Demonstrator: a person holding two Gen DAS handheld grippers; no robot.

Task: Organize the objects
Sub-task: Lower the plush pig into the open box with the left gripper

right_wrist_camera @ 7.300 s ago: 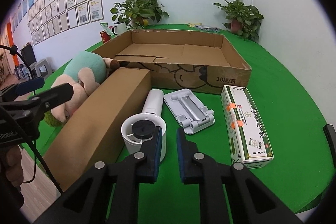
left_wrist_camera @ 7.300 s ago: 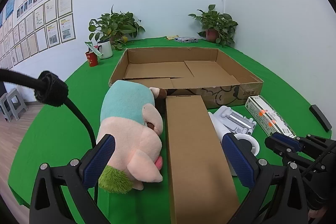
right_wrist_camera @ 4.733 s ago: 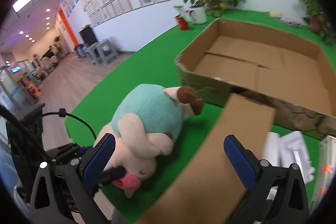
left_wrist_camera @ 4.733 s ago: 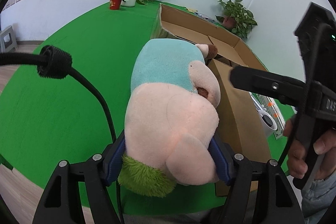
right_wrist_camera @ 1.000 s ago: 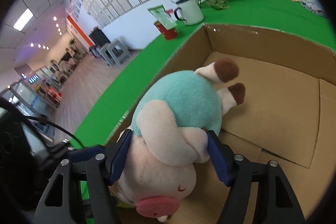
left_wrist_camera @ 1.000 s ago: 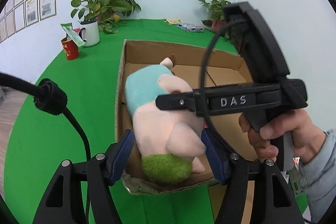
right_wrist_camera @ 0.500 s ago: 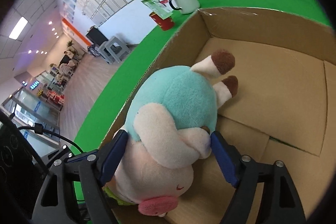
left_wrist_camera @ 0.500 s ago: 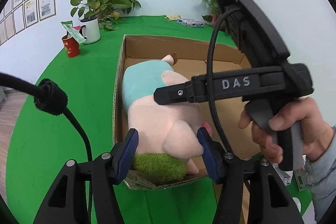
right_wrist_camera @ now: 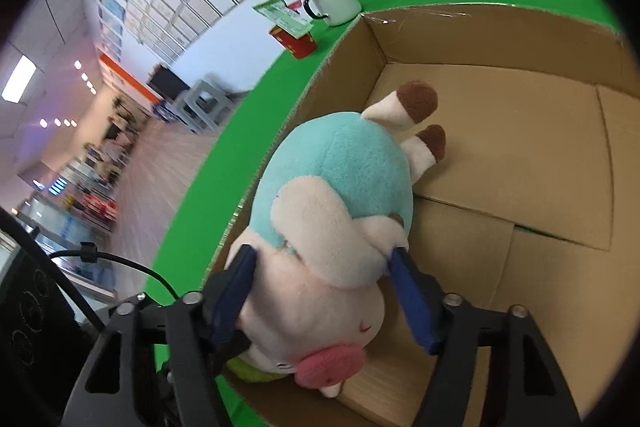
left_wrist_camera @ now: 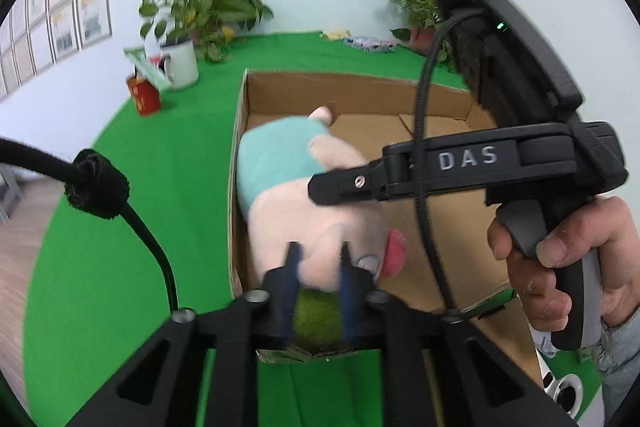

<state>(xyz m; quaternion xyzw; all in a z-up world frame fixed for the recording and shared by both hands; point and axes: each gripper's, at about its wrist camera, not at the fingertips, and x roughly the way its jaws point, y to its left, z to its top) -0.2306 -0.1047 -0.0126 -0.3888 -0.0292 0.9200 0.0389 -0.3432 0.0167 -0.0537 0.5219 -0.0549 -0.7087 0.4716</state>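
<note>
A plush pig (left_wrist_camera: 304, 187) with a teal body, pink head and green tuft lies in the near left corner of the open cardboard box (left_wrist_camera: 360, 87); it also shows in the right wrist view (right_wrist_camera: 340, 195). My left gripper (left_wrist_camera: 318, 267) has its fingers narrowed onto a small part of the plush's head. My right gripper (right_wrist_camera: 324, 279) straddles the plush's head with blue pads (right_wrist_camera: 412, 299) against both sides. The box floor (right_wrist_camera: 520, 147) beyond the plush is bare.
The box sits on a green table (left_wrist_camera: 140, 187). A white mug with a plant (left_wrist_camera: 182, 63), a red cup (left_wrist_camera: 142, 97) and a second plant (left_wrist_camera: 416, 11) stand at the back. A white round object (left_wrist_camera: 564, 391) lies at the lower right.
My left gripper's fingers have closed in from wide around the plush to a narrow pinch on its head. The right gripper has narrowed against the plush. The plush rests lower in the box.
</note>
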